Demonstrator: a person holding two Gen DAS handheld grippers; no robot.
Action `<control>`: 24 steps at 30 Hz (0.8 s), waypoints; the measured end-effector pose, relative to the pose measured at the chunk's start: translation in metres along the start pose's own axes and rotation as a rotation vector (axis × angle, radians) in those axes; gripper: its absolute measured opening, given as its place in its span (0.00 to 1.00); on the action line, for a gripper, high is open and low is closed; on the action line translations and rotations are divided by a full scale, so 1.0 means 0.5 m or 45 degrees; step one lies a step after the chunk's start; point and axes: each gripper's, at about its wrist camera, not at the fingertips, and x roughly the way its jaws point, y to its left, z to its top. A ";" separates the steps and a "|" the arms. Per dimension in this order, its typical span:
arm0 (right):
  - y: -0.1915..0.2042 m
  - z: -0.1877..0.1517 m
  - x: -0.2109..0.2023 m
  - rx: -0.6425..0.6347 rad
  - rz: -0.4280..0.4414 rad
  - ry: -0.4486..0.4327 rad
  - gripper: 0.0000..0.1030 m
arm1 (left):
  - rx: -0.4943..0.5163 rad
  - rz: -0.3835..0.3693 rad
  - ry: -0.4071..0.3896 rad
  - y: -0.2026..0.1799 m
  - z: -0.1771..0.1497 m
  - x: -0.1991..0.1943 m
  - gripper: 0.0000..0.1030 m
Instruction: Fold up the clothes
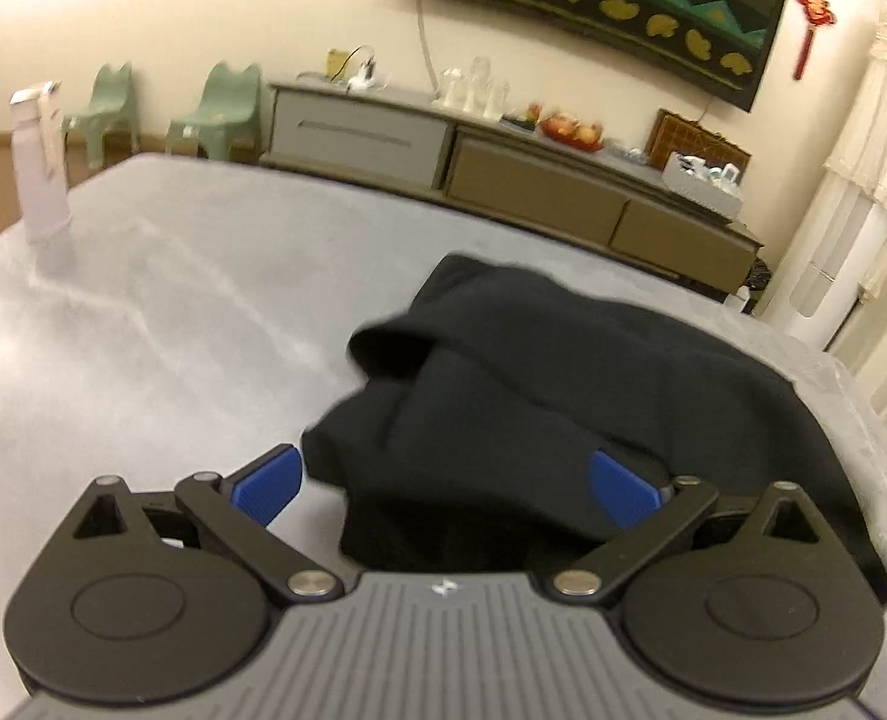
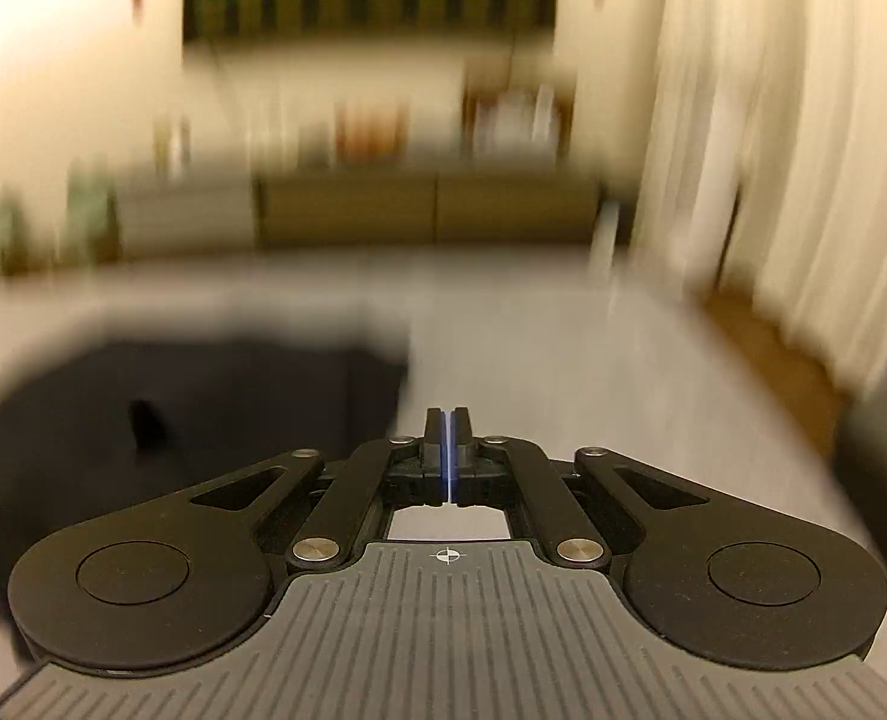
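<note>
A black garment (image 1: 563,396) lies bunched in loose folds near the right edge of the grey bed (image 1: 173,312). The left tool (image 1: 449,483) gapes wide around its near hem, seemingly poised to pinch it. The right tool (image 2: 449,450) is clenched on nothing, clear of the cloth.

Matt black cloth, soft and thickly creased, on the garment (image 1: 563,396). Pale grey fabric with a faint velvety sheen over the counter (image 1: 173,312). Ribbed blue rubbery pads (image 1: 266,483), matt black plastic links, bright metal pivot pins and a grooved grey plastic body on the left tool (image 1: 443,480). Same matt black plastic and polished pins on the right tool (image 2: 449,420). Smooth pale green plastic on two small chairs (image 1: 215,108). White semi-gloss plastic on the bottle (image 1: 41,162).
</note>
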 end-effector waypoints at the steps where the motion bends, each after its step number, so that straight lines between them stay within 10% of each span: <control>1: 0.021 -0.019 0.005 -0.023 0.036 0.018 0.21 | -0.016 0.002 0.005 0.010 -0.002 0.000 1.00; 4: 0.129 -0.045 -0.004 -0.182 0.187 -0.054 0.77 | -0.065 0.010 0.020 0.039 -0.008 0.001 1.00; 12: 0.463 -0.030 0.115 -0.715 0.400 -0.050 0.84 | -0.212 0.054 0.006 0.111 0.018 -0.006 1.00; 15: 0.512 -0.016 0.195 -0.740 0.400 0.065 0.57 | -0.244 0.037 0.006 0.135 0.029 -0.001 1.00; 17: 0.529 0.002 0.235 -0.732 0.400 0.129 0.06 | -0.249 0.035 -0.001 0.144 0.037 0.002 1.00; 19: 0.512 0.047 0.233 -0.678 0.398 0.096 0.02 | -0.266 0.027 -0.011 0.151 0.043 -0.002 1.00; 24: 0.334 0.216 0.010 -0.226 0.362 -0.441 0.00 | -0.268 -0.031 -0.042 0.142 0.045 -0.024 1.00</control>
